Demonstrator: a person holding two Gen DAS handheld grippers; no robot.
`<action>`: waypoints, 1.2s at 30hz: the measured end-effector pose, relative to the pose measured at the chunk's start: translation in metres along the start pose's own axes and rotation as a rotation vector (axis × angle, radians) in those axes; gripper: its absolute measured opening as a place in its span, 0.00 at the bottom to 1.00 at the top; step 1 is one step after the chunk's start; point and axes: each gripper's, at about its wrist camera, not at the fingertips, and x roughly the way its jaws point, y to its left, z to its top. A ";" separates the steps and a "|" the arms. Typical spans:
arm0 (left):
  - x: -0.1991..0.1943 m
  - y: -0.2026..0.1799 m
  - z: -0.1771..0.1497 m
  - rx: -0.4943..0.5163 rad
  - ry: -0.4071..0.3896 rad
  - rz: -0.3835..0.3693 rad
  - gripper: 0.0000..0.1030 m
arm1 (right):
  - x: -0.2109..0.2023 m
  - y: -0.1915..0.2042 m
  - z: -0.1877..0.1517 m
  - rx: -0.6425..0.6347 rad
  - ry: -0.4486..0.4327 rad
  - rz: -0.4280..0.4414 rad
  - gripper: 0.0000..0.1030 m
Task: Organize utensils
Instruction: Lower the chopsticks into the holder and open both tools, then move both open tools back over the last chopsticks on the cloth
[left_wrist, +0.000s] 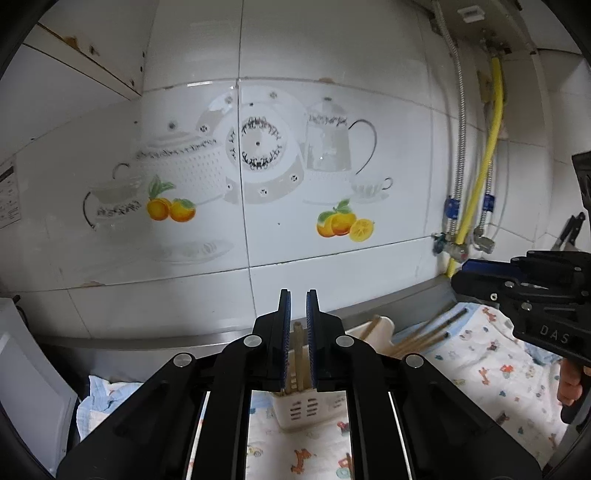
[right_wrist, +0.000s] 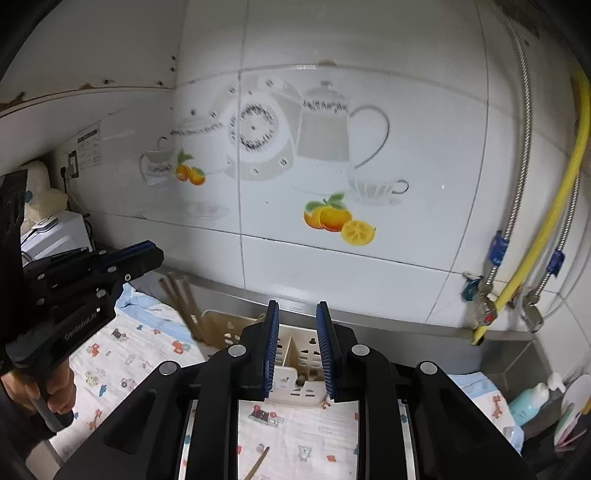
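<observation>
A cream slotted utensil holder (left_wrist: 306, 406) stands on a patterned cloth by the tiled wall; it also shows in the right wrist view (right_wrist: 295, 354). Wooden chopsticks (left_wrist: 298, 354) stand in its left compartment. My left gripper (left_wrist: 298, 306) hovers above them, its jaws a narrow gap apart and holding nothing. More chopsticks (left_wrist: 424, 336) lean out of the holder to the right. My right gripper (right_wrist: 298, 317) is open and empty above the holder's divider. One loose chopstick (right_wrist: 258, 463) lies on the cloth below it.
The patterned cloth (right_wrist: 140, 354) covers a steel counter against the decorated tile wall (left_wrist: 258, 155). A yellow hose (right_wrist: 546, 221) and metal pipes with valves stand at right. Bottles (right_wrist: 532, 400) sit at far right. A white appliance (right_wrist: 55, 236) stands at far left.
</observation>
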 end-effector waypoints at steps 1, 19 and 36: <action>-0.008 0.000 -0.002 -0.003 -0.003 0.001 0.10 | -0.006 0.003 -0.004 0.000 -0.003 0.000 0.24; -0.112 0.009 -0.114 -0.071 0.077 0.026 0.69 | -0.060 0.074 -0.189 0.072 0.160 0.024 0.32; -0.131 0.035 -0.211 -0.150 0.208 0.143 0.93 | -0.028 0.106 -0.292 0.208 0.312 0.037 0.33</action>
